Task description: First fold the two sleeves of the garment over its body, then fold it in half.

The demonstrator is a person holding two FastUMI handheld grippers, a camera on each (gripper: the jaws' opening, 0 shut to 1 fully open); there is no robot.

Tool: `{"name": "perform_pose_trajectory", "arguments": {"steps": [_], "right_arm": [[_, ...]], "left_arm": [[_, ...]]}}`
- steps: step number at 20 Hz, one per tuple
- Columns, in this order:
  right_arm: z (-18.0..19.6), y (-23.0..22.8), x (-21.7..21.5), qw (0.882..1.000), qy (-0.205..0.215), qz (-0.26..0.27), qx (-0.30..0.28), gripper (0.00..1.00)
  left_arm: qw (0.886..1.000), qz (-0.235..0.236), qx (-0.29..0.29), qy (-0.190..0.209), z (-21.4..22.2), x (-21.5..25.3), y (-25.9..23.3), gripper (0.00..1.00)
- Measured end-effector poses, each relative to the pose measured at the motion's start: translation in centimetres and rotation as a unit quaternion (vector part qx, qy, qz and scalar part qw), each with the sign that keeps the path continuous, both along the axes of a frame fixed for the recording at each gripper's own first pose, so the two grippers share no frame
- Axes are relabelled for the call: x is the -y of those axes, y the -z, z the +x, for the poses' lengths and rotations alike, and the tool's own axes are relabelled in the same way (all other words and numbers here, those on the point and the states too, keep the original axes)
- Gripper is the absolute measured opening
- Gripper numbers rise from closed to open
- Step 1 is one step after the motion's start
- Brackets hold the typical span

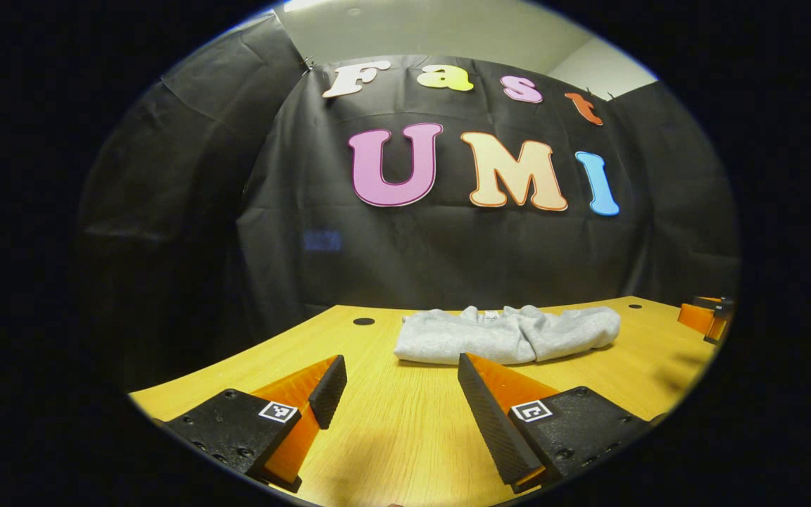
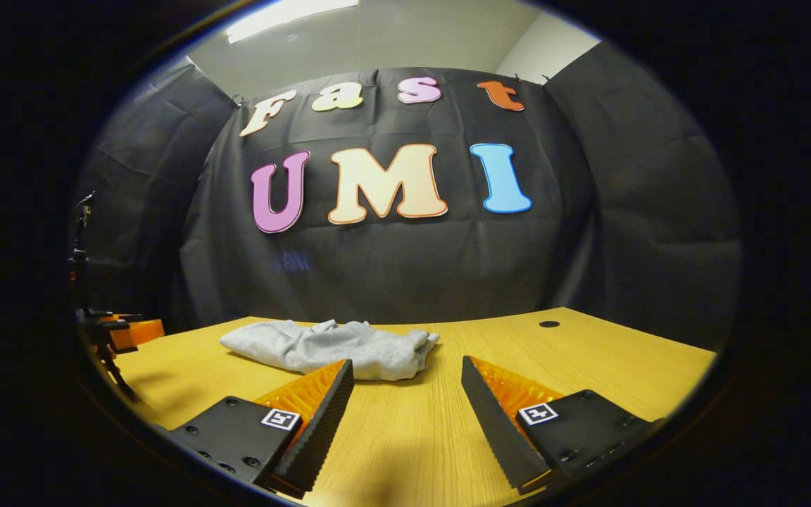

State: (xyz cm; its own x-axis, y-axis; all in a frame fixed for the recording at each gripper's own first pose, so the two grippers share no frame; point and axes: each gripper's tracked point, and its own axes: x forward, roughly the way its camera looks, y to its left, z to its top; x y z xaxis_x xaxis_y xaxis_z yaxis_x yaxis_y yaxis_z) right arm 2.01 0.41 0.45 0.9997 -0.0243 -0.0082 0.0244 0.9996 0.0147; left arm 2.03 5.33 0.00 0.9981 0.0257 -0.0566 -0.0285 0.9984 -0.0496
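A light grey garment (image 1: 507, 334) lies in a compact folded bundle on the wooden table (image 1: 405, 422), toward the far side. In the left gripper view my left gripper (image 1: 400, 377) stands open just above the tabletop, short of the bundle's near edge, with nothing between its fingers. In the right gripper view the same garment (image 2: 331, 348) lies ahead and to the left. My right gripper (image 2: 407, 380) is open too, its left finger close to the bundle's right end without touching it. The other gripper (image 1: 708, 317) shows at the far right of the left gripper view.
The table (image 2: 588, 366) has small round dark holes (image 1: 363, 321) (image 2: 549, 324) near its back corners. The black cloth wall (image 1: 448, 253) closes the booth right behind the table. The other gripper (image 2: 120, 331) and a thin stand (image 2: 80, 246) sit at the left edge of the right gripper view.
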Motion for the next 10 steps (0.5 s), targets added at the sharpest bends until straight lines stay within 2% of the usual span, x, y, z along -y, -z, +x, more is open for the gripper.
{"name": "perform_pose_trajectory", "arguments": {"steps": [4, 10], "right_arm": [[-0.04, 1.34, -0.16, 1.000, -0.002, 0.004, -0.012, 0.96], [0.07, 1.01, 0.31, 1.000, 0.000, 0.009, 0.001, 0.96]], "left_arm": [[1.000, 0.006, -0.004, -0.011, -0.07, -0.59, 0.68, 0.94], [1.000, 0.016, 0.002, -0.015, -0.02, -0.69, 0.71, 0.94]]}}
